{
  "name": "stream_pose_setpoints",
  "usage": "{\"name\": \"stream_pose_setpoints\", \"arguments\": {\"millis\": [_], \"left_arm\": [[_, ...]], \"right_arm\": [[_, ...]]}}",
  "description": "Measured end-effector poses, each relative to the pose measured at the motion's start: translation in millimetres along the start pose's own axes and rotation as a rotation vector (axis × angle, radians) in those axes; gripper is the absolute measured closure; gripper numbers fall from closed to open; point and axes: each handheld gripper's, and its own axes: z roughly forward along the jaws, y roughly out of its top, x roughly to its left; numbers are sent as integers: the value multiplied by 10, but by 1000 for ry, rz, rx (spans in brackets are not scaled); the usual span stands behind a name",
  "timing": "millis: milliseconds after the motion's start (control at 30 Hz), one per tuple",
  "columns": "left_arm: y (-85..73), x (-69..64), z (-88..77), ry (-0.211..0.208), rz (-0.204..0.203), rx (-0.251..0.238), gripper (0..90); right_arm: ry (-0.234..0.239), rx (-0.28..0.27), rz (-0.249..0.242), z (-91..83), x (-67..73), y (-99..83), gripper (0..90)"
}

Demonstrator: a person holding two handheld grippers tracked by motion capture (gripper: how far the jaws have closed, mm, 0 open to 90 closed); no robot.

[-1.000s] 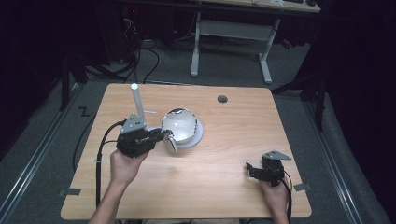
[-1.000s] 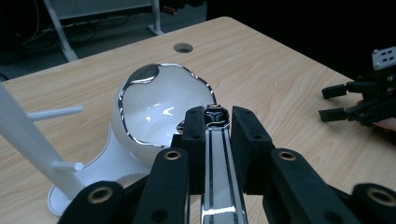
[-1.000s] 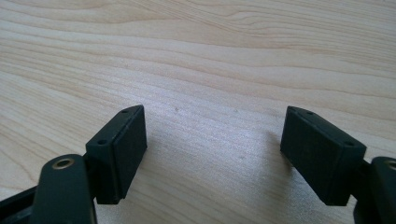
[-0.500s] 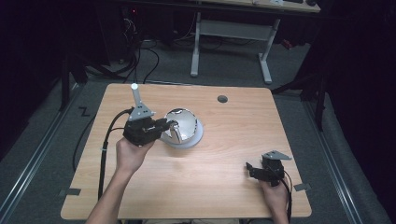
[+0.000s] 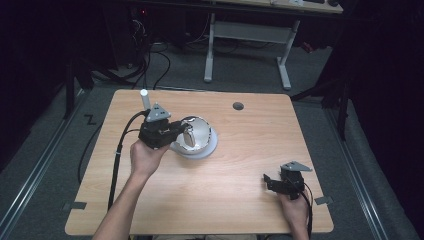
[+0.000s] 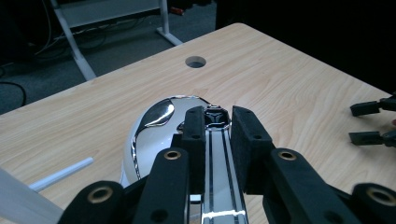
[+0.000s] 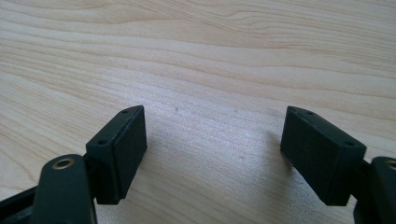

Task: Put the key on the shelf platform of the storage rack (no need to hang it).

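Left tool gripping shiny kettle handle; right tool idling.

Left tool (image 6: 212, 140) is clamping w/ both jaws on the chrome handle strip of the kettle (image 5: 196, 134), which is sitting on its white base (image 5: 210, 148), left of desk (image 5: 250, 150) centre and nearer than the cable hole (image 5: 238, 106). Handle's long axis is running straight along the jaws, away from the hand, so a lift probably comes next. Right tool (image 7: 212, 154) is resting wide apart over bare wood, well right of kettle, holding nothing. White rod (image 5: 145, 98) is standing just left of kettle.
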Motion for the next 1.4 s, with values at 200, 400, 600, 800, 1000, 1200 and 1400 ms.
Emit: {"name": "stream_pose_setpoints", "arguments": {"millis": [200,400,600,800,1000,1200,1400], "left_arm": [[-36,51,139,16,15,3,761],[-82,85,255,41,4,2,761],[-139,129,363,52,0,5,760],[-182,165,455,65,-2,6,761],[-215,193,540,80,-11,3,760],[-249,232,625,78,-4,8,760],[-327,262,705,90,1,11,757]], "right_arm": [[0,0,-1,-1,0,-1,230],[-1,0,-1,-1,0,-1,230],[-1,0,-1,0,0,-1,230],[0,0,-1,-1,0,-1,229],[0,0,-2,-1,0,-1,229],[0,0,-2,-1,0,-1,229],[0,0,-2,-1,0,-1,229]]}}
